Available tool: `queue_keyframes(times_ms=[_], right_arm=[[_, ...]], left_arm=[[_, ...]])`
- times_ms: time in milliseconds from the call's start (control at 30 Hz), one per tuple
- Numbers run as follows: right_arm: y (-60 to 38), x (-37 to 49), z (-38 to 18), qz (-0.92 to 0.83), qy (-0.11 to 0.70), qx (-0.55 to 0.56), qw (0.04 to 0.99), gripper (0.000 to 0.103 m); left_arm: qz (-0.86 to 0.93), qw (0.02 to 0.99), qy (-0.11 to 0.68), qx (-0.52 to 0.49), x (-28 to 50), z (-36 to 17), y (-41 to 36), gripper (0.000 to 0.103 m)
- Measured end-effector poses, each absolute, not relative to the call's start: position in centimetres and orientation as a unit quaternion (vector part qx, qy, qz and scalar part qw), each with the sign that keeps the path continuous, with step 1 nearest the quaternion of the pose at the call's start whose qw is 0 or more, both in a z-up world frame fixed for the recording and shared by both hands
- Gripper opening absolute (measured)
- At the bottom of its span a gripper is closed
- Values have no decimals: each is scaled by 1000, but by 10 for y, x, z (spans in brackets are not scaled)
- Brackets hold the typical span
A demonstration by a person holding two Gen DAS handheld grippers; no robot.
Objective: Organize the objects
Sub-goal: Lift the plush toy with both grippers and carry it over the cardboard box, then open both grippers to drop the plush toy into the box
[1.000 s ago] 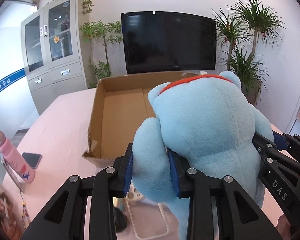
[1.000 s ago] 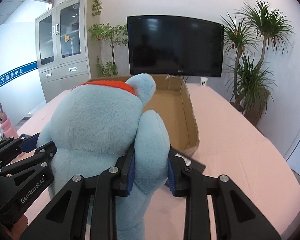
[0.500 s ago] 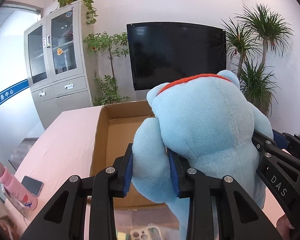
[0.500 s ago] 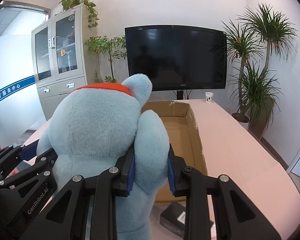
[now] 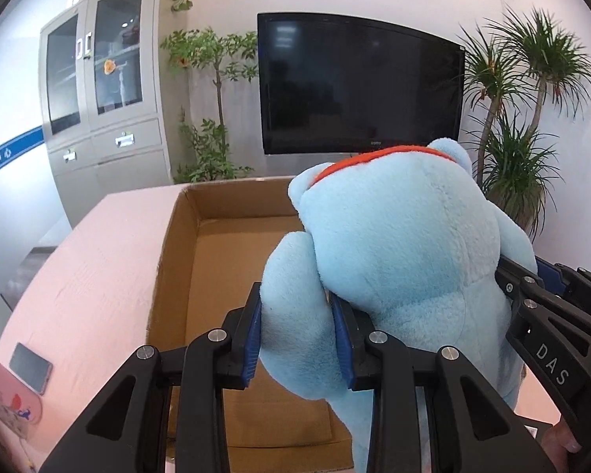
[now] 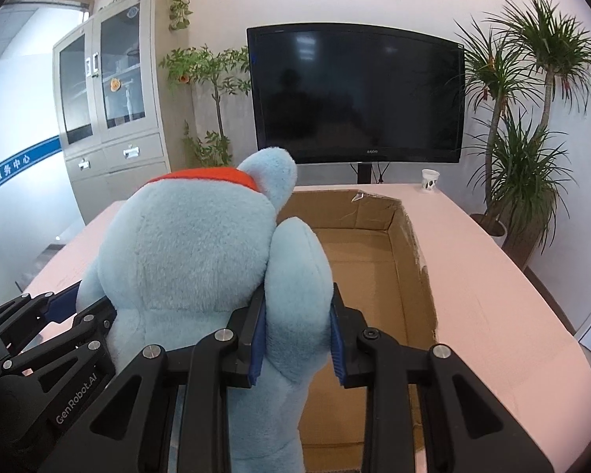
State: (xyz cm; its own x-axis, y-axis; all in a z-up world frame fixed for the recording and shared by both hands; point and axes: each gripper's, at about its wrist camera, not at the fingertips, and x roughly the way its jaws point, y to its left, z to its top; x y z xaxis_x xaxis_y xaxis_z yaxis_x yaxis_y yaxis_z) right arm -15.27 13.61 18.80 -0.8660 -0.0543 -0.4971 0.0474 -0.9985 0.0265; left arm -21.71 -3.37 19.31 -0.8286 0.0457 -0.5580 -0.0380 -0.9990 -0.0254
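Note:
A light blue plush toy (image 5: 398,252) with an orange collar hangs between both grippers, seen from behind. My left gripper (image 5: 297,339) is shut on its left limb. My right gripper (image 6: 295,335) is shut on its right limb; the plush (image 6: 193,260) fills the left of that view. The toy is held above an open, empty cardboard box (image 5: 177,260) on the pink table; the box (image 6: 409,260) lies right under and ahead of the toy. The other gripper shows at the edge of each view.
A phone (image 5: 30,366) and a pink bottle (image 5: 4,402) lie on the pink table (image 5: 98,260) left of the box. A small white cup (image 6: 430,183) stands at the table's far end. A TV (image 6: 354,94), cabinet and plants stand behind.
Both grippers have carried the plush forward from the near side of the box to above its inside. The box's near edge has passed beneath the grippers. The grips are unchanged.

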Motion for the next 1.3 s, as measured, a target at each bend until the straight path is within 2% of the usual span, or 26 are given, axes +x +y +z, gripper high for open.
queue_keyframes(times_ms=[667, 800, 967, 1033, 1100, 1133, 1200, 1300], right_arm=[[118, -207, 110, -931, 33, 364, 0, 24], [116, -215, 97, -921, 45, 387, -9, 27], [122, -217, 100, -912, 23, 409, -15, 30], [127, -213, 110, -913, 10, 408, -6, 39], [133, -204, 126, -919, -15, 394, 17, 65], [136, -197, 135, -924, -24, 382, 25, 65], [141, -181, 158, -935, -25, 352, 18, 65], [160, -148, 197, -950, -44, 309, 32, 67]], left_arm=[[914, -25, 3, -404, -297, 87, -31, 28], [902, -33, 8, -430, -306, 68, -26, 28], [895, -42, -16, -444, -306, 74, -35, 30], [903, -40, -15, -427, -293, 92, -36, 34], [914, -25, -23, -403, -279, 116, -38, 49], [922, -18, -26, -387, -268, 131, -38, 52], [934, 1, -33, -357, -248, 153, -38, 64], [942, 63, -54, -324, -219, 186, -36, 72]])
